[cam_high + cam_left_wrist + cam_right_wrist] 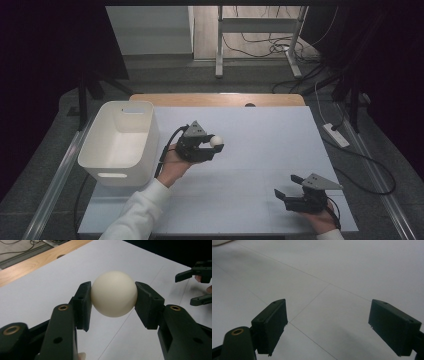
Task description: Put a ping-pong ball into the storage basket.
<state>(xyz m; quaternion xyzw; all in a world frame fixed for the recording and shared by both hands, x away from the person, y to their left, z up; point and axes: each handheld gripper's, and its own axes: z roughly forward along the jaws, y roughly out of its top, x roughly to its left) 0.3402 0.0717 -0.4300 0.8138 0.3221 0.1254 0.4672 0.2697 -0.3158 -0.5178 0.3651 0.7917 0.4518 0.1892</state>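
A cream-white ball [114,293] sits clamped between the two black pads of my left gripper [113,301], held above the white table surface. In the high view that ball [216,140] shows at the tip of the left gripper [214,147], which hangs over the table's middle left, just right of the white bin [122,142]. My right gripper [289,189] rests low near the front right of the table, jaws wide apart. Between its fingers [272,322] lies only bare white tabletop [324,275].
The white plastic bin with handle slots stands at the table's left edge. A wooden strip [220,99] runs along the far edge. Behind the table are a metal frame [260,35] and floor cables [350,150]. The right gripper [197,282] appears far off in the left gripper view.
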